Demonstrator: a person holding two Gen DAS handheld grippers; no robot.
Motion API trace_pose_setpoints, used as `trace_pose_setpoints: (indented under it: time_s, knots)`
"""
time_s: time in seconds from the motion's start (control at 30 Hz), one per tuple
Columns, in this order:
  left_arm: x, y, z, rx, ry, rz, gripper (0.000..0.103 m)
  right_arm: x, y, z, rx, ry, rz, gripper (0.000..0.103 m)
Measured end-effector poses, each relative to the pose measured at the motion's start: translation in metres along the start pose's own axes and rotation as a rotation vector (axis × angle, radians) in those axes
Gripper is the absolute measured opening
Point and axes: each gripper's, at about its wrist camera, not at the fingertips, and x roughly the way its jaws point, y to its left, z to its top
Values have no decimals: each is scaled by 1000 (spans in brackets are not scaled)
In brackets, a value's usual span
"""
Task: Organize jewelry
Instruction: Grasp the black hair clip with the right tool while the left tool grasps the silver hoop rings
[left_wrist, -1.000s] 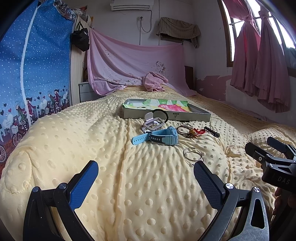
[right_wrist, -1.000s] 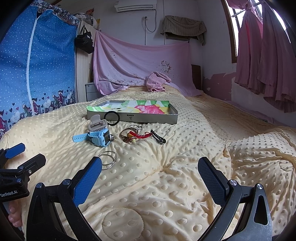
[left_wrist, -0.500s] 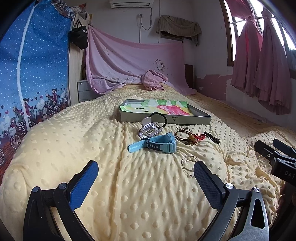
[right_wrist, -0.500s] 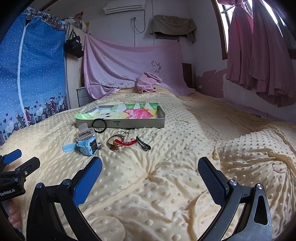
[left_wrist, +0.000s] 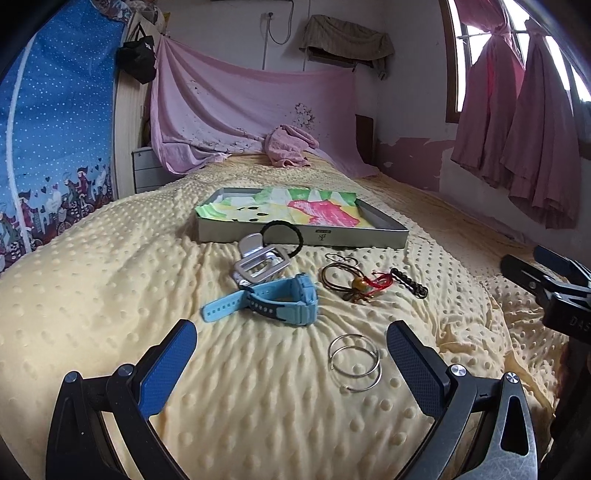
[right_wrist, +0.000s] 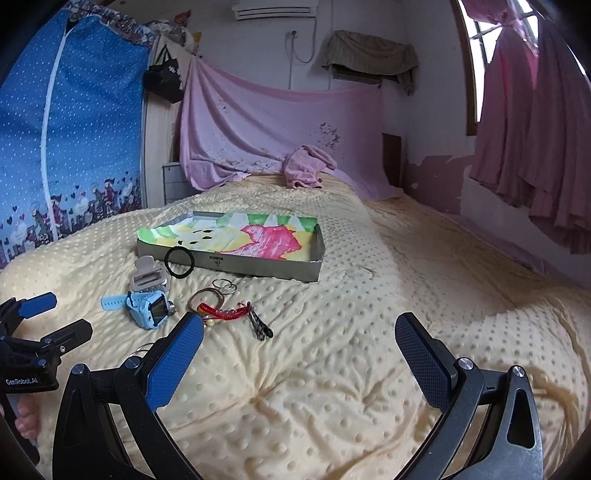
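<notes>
A grey metal tray lined with colourful paper sits on the yellow dotted blanket. In front of it lie a black hair tie, a silver hair clip, a blue watch, small rings, a brown bangle with red cord, a black beaded piece and two silver hoops. My left gripper hangs open just short of the hoops and watch. My right gripper is open over bare blanket, right of the items.
A pink cloth is bunched at the far end of the bed under a hung pink sheet. A blue printed curtain covers the left side, pink curtains hang at the right window. The right half of the bed is bare blanket.
Both grippers have moved forward toward the jewelry, which now looks nearer. The left has come close over the hoops. The right view has tilted down. Both stay open.
</notes>
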Motion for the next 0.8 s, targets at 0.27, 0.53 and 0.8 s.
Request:
trace_pose_setpoints:
  time_s: [0.27, 0.53, 0.8]
  knots:
    - [24, -15, -5, 40, 87, -64, 73, 44, -2, 0, -9, 104, 112, 87]
    - [50, -19, -9, 19, 201, -131, 37, 73, 8, -7, 6, 183, 157, 56]
    - [73, -15, -16, -22, 307, -157, 22, 109, 22, -12, 5, 292, 198, 45]
